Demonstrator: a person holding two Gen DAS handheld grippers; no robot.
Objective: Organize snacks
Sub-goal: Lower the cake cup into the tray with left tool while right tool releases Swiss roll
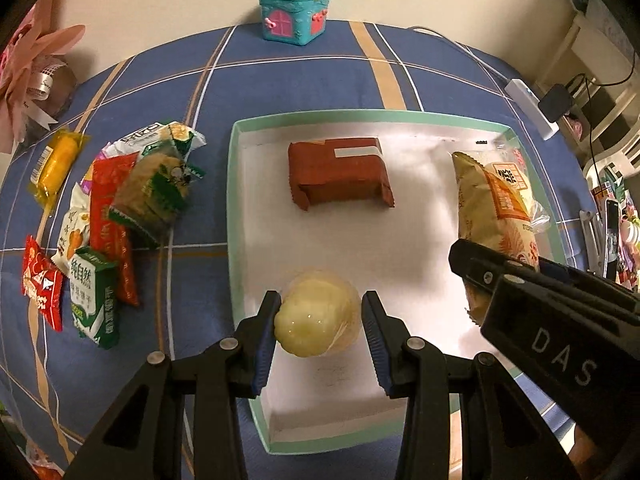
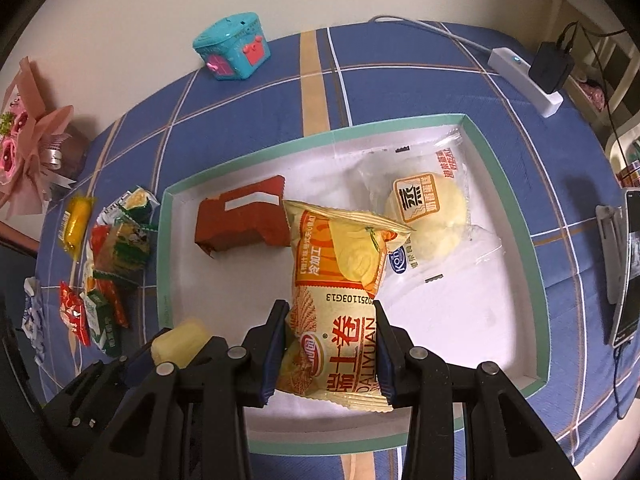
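hanging over the tray (image 1: 240, 240), left gripper (image 1: 320, 332) jaws clamp the pale bun (image 1: 316, 320), right gripper (image 2: 330, 348) jaws clamp the yellow packet (image 2: 340, 312) lengthwise.

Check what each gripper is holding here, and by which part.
Left gripper: the pale yellow wrapped snack, held across its sides. Right gripper: the orange and yellow snack packet, gripped across its lower end. Both are over the tray.

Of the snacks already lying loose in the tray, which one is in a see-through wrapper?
The pale round bun in the far right corner of the tray; the brick-red packet is opaque.
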